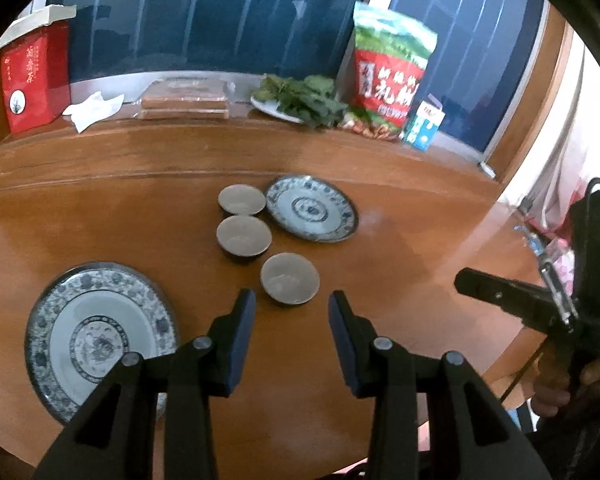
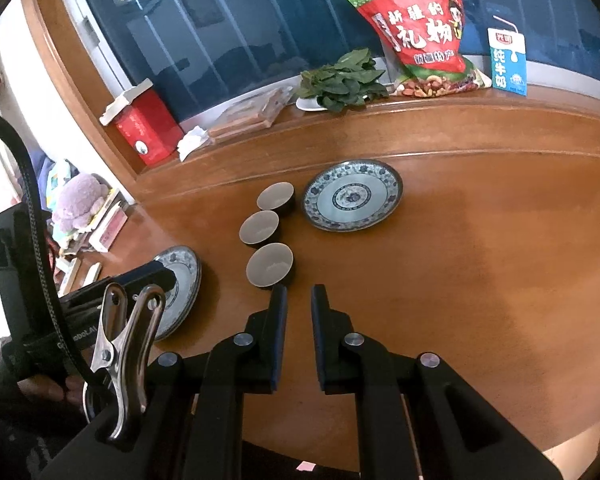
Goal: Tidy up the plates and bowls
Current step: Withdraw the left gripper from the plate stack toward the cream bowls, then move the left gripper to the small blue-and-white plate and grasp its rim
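Left gripper (image 1: 291,300) fingers wide, empty | right gripper (image 2: 299,294) fingers narrow, empty | nearest bowl (image 1: 290,278) at 12 o'clock | risk: bowl tipping if rim clipped.

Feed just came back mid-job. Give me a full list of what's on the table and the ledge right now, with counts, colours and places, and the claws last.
Small round ceramic bowls: 3, grey inside, dark outside; in a row mid-table.
Blue-and-white patterned round plates: 2; one right of the far bowls, one near left.
Round wooden table: 1, brown.
Red tea box: 1; ledge, far left.
Crumpled white tissue: 1; beside the box.
Flat clear-wrapped brown packages: stacked, count unclear; ledge centre.
Green leafy vegetables on a white plate: 1; ledge.
Red-and-green snack bag: 1; ledge, right.
Blue-and-white milk carton: 1; beside the bag.
Purple plush toy: 1; off the table.
Left claw: black, open.
Right claw: black, narrowly open.
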